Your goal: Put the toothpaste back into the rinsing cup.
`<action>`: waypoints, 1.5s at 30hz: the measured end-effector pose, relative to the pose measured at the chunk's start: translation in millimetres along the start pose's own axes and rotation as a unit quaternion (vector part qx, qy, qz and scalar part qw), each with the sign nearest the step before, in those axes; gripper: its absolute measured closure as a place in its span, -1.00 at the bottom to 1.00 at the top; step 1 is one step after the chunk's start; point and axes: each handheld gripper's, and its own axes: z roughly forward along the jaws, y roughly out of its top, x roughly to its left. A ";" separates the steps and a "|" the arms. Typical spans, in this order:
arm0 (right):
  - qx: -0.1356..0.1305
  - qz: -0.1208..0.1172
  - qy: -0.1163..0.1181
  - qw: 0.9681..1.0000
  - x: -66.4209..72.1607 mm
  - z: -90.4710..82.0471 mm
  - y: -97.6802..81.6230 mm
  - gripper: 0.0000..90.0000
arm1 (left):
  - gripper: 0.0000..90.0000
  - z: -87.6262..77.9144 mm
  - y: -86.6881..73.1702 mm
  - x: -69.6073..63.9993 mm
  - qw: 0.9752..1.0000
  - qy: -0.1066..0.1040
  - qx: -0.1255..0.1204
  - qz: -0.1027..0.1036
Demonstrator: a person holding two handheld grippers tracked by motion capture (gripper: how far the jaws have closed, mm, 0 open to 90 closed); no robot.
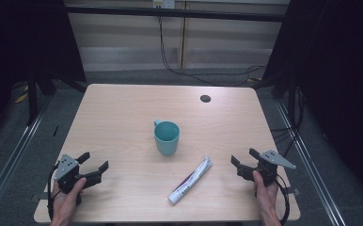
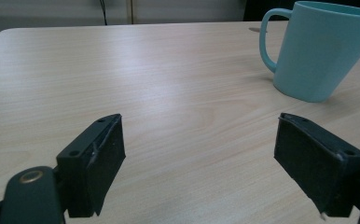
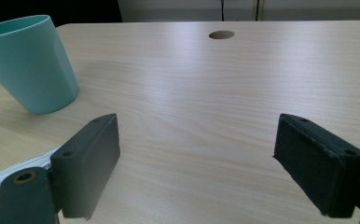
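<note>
I hold the left gripper [image 1: 95,165] and right gripper [image 1: 242,159] wide apart, both holding nothing, flanking the cup [image 1: 167,137] and tube [image 1: 191,180].

- The left gripper [image 1: 95,165] is black, with a grey three-cornered plate on top and two blocky jaws.
- Its pads [image 2: 104,161] are flat black slabs with small screw holes along the top edge; a brass-ringed hole sits at 7 o'clock.
- The right gripper [image 1: 243,159] matches it, with a black cable looping at 5 o'clock.
- Both forearms are bare, without sleeves.
</note>
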 end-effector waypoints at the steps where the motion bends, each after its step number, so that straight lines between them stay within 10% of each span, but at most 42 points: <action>1: 0.000 0.000 0.000 1.000 0.0 0.0 0.0 -0.70 | -0.64 0.0 0.0 0.0 1.000 0.000 0.000 0.000; 15: 0.019 -0.021 0.024 0.999 6.8 0.2 2.0 -0.53 | -0.64 0.8 0.3 -0.7 1.000 0.000 0.003 0.003; 26: 0.065 -0.052 0.101 0.991 19.0 6.2 11.6 -0.33 | -0.64 1.1 0.5 -0.9 1.000 -0.001 0.007 0.005; 33: 0.093 -0.076 0.133 0.984 29.6 7.6 19.7 -0.24 | -0.64 1.3 0.6 -0.5 1.000 -0.003 0.007 0.004; 41: 0.161 -0.110 0.182 0.964 33.8 17.1 25.2 -0.21 | -0.64 2.0 0.8 -0.2 1.000 -0.004 0.011 0.001; 45: 0.169 -0.131 0.187 0.959 38.6 20.1 28.0 -0.19 | -0.64 2.7 1.1 0.2 1.000 -0.003 0.011 0.001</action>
